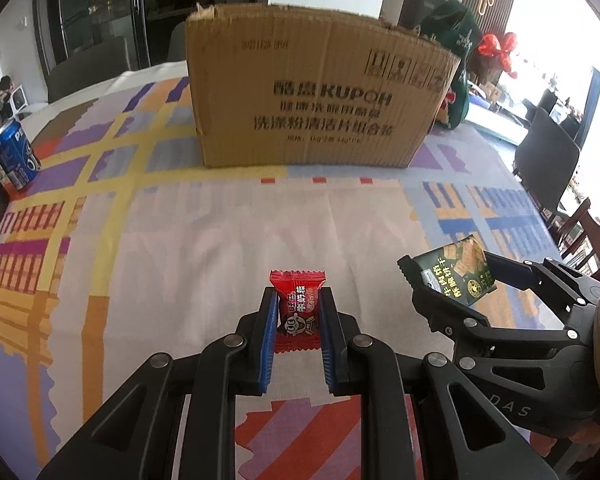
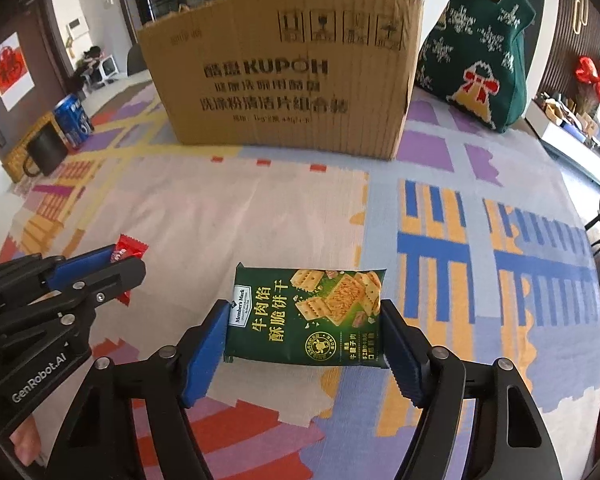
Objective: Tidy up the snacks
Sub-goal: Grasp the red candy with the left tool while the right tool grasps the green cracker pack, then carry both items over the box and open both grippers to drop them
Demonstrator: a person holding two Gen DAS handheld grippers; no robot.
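One blue drink can (image 1: 15, 155) is seen far to the left of the left gripper (image 1: 299, 312), just beside one dark cup (image 2: 46, 148), both on the patterned tablecloth (image 1: 188, 232). One cardboard box (image 1: 316, 88) is placed well ahead of both grippers, upright, with its printed face turned toward them. One green knitted bag (image 2: 480, 48) is set to the right of the box and slightly behind it, close to its right corner.

Two snacks are counted, one per gripper. One red candy (image 1: 298, 306) is clamped between the blue pads of the left gripper, whose jaws are drawn narrow, close to each other; the wrapper stands lengthwise between them, with its crimped end projecting past the fingertips. Whether the candy is clear of the cloth cannot be told from these views.

One green cracker packet (image 2: 306, 316) is clamped across its width by the right gripper (image 2: 304, 334), whose jaws are held wide, one pad pressed to each short edge. The packet is presented face up, ahead of the fingertips. The right gripper is held just beside the left gripper, to its right, the two apart.
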